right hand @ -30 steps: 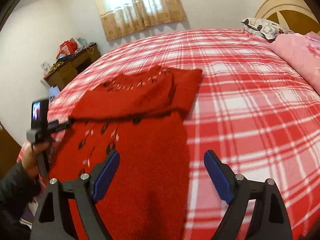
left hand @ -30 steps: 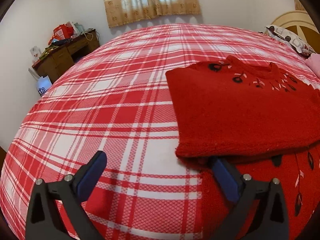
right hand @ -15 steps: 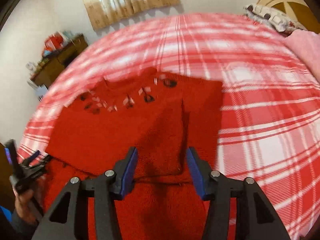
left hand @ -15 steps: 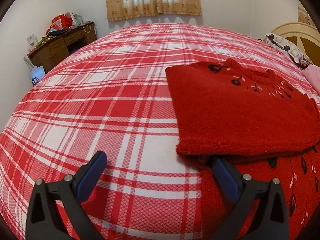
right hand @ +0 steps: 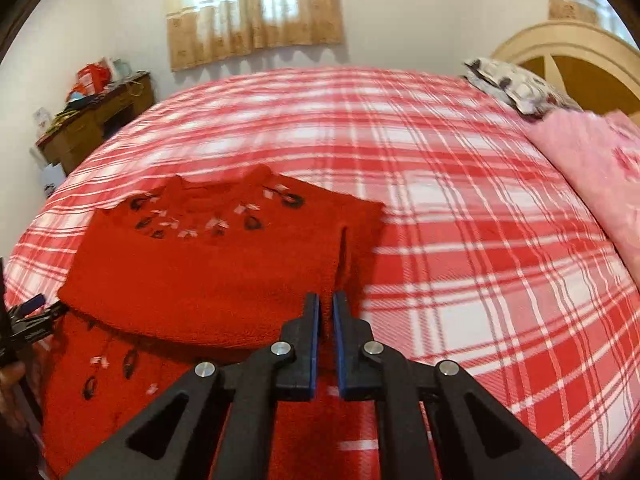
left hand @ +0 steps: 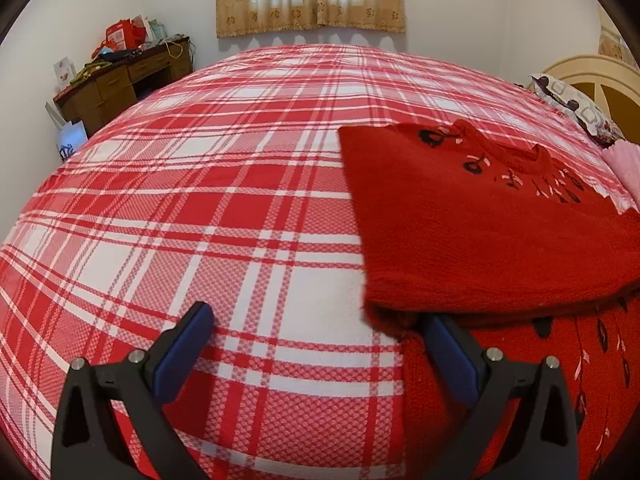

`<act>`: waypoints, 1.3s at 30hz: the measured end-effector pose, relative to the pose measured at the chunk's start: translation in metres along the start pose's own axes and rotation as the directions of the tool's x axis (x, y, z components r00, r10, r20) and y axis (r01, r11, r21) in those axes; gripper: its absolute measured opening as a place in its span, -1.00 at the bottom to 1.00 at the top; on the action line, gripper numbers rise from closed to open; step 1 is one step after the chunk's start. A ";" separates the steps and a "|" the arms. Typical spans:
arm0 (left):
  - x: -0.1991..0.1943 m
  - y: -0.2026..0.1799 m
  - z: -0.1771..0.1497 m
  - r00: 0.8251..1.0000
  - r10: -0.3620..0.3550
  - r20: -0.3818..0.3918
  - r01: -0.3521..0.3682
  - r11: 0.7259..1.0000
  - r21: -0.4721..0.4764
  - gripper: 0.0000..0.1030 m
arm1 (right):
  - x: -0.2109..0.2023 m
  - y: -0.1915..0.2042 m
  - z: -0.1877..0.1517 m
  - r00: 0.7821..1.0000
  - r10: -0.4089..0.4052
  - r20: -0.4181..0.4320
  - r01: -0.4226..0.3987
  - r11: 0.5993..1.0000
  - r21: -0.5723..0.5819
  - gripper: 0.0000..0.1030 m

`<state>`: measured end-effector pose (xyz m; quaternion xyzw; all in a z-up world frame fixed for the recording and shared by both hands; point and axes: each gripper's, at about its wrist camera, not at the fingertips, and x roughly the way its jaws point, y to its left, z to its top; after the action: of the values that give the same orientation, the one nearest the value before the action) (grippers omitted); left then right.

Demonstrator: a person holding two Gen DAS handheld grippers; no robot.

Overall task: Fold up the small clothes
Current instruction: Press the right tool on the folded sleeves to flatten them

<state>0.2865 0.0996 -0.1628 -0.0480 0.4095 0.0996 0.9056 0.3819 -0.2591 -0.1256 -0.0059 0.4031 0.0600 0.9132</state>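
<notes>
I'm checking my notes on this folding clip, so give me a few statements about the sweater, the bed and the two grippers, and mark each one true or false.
1. The red knitted sweater lies on a red and white plaid bedspread. True.
2. The right gripper stands wide open. False: its jaws are shut, pinching the sweater's folded edge.
3. The left gripper is open. True.
4. The sweater lies fully flat, unfolded. False: its top part is folded over the lower part.
5. A pink blanket lies near the headboard. True.
</notes>
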 end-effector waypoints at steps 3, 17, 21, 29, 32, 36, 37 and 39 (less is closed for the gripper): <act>0.001 0.003 0.000 1.000 -0.014 -0.008 0.014 1.000 -0.018 1.00 | 0.021 -0.009 -0.012 0.996 0.035 -0.083 -0.033 0.999 0.026 -0.88; -0.021 0.011 -0.015 0.999 -0.029 0.014 0.029 0.999 -0.028 1.00 | -0.011 -0.010 -0.016 0.995 -0.095 -0.001 0.095 0.995 -0.028 -0.83; -0.045 0.018 -0.024 0.998 -0.019 0.064 0.020 1.000 -0.020 1.00 | -0.018 0.005 -0.006 0.998 0.052 0.040 -0.051 0.998 -0.030 -0.15; -0.042 0.008 0.014 0.991 -0.009 0.131 0.013 0.999 -0.031 1.00 | 0.028 0.022 -0.003 0.988 0.135 -0.071 -0.137 0.991 -0.015 -0.13; -0.017 -0.001 0.018 0.999 -0.021 0.047 0.022 1.000 -0.020 1.00 | 0.038 0.006 -0.016 0.988 0.109 -0.111 -0.108 0.994 0.013 -0.13; -0.001 -0.006 0.009 0.999 -0.043 0.003 0.043 0.999 -0.009 1.00 | 0.041 -0.012 -0.021 0.987 0.109 -0.119 -0.105 0.994 0.038 0.02; -0.001 -0.006 0.009 0.999 -0.045 0.004 0.045 0.999 -0.007 1.00 | 0.046 -0.016 -0.022 0.983 0.120 -0.138 -0.111 0.992 0.067 0.04; 0.001 -0.007 0.009 0.999 -0.046 -0.005 0.046 0.999 -0.001 1.00 | 0.050 -0.023 -0.023 0.982 0.149 -0.117 -0.136 0.984 0.113 0.06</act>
<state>0.2951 0.0940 -0.1576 -0.0578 0.4106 0.0787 0.9066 0.4011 -0.2777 -0.1782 0.0669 0.4614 0.1035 0.8786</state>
